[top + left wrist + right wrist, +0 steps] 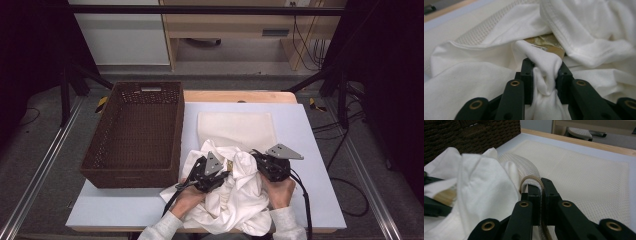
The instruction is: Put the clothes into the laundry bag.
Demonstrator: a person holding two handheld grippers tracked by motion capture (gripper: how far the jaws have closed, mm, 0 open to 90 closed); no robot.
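A crumpled white garment [240, 195] lies at the table's front, partly over a cream mesh bag [236, 130] spread flat behind it. My left gripper [222, 175] is shut on a bunched fold of the garment [545, 72], with cloth squeezed between the pads. A small tan patch [546, 43] shows just beyond that fold. My right gripper [257, 157] is shut on the corded rim of the mesh bag [541, 187], which is lifted into a hump, with the garment [481, 182] piled against its left side. The bag's mesh [579, 175] stretches flat beyond the jaws.
A dark brown wicker basket [131, 178] stands on the left of the pale blue table top [310, 150], its near wall close to my left hand. Bare table lies right of the bag. Beyond the table are a wooden edge, floor and cables.
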